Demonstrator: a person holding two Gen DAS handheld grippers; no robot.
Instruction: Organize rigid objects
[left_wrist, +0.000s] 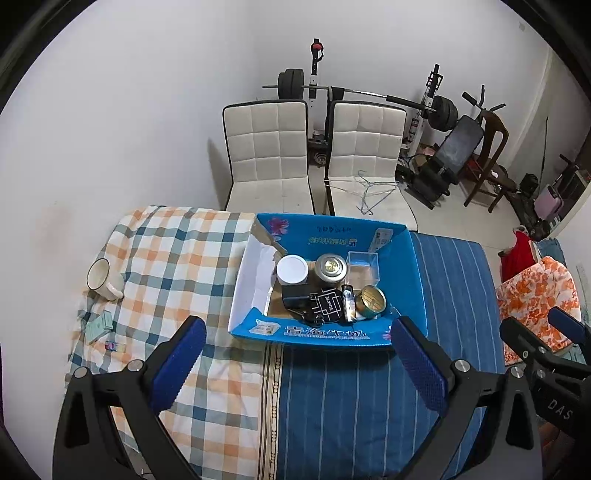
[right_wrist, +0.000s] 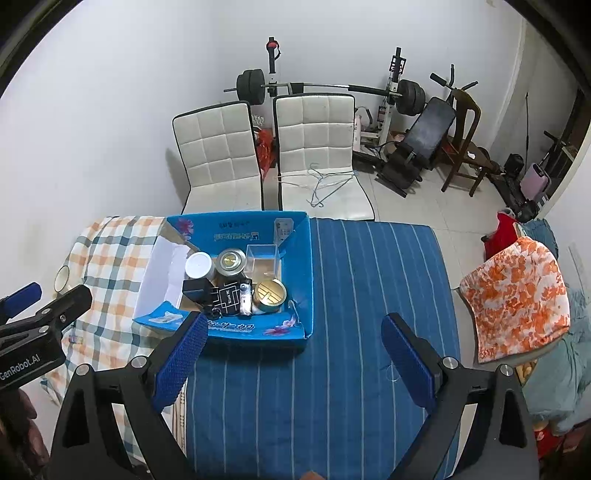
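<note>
A blue cardboard box sits on the bed. It holds a white-lidded jar, a silver tin, a clear plastic box, a gold tin, a black adapter and a black patterned card. On the plaid cloth to the left lie a white mug, a small green box and a tiny packet. My left gripper hangs open just short of the blue box, empty. To the right of the box, my right gripper is open over the blue striped sheet, also empty.
Two white padded chairs stand past the bed's far edge, with wire hangers on one. A barbell rack and bench fill the back right corner. An orange floral cushion lies off the bed's right side.
</note>
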